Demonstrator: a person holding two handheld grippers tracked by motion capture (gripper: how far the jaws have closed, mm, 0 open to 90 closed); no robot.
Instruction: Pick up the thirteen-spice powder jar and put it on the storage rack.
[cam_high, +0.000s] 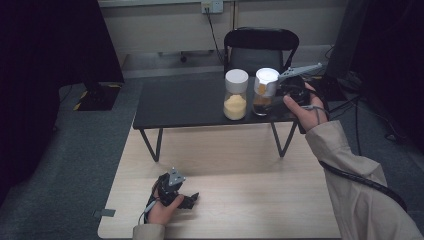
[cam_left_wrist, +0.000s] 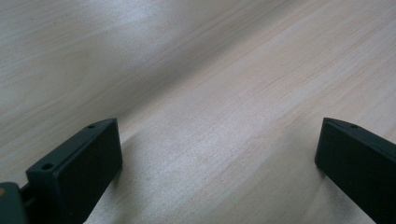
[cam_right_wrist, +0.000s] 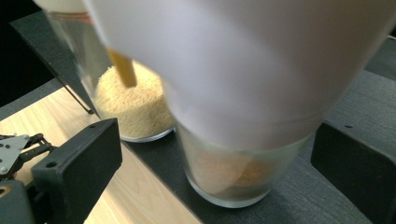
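Two glass jars with white lids stand on a low dark table (cam_high: 180, 102). The left jar (cam_high: 235, 95) (cam_right_wrist: 128, 100) holds yellow grains. The right jar (cam_high: 264, 92) (cam_right_wrist: 229, 172) holds brown material, carries an orange-yellow strip (cam_right_wrist: 122, 70), and its lid looks tilted. My right gripper (cam_high: 281, 94) (cam_right_wrist: 219, 126) is open with its jaws on either side of the brown jar, clear of the glass. My left gripper (cam_high: 190, 199) (cam_left_wrist: 219, 123) rests open on the light wooden table (cam_high: 250, 195), with nothing between its jaws.
A black chair (cam_high: 260, 45) stands behind the dark table. Black curtains hang at the far left and right. Cables lie on the grey floor at the right (cam_high: 370, 115). A wall socket (cam_high: 212, 6) sits above the chair.
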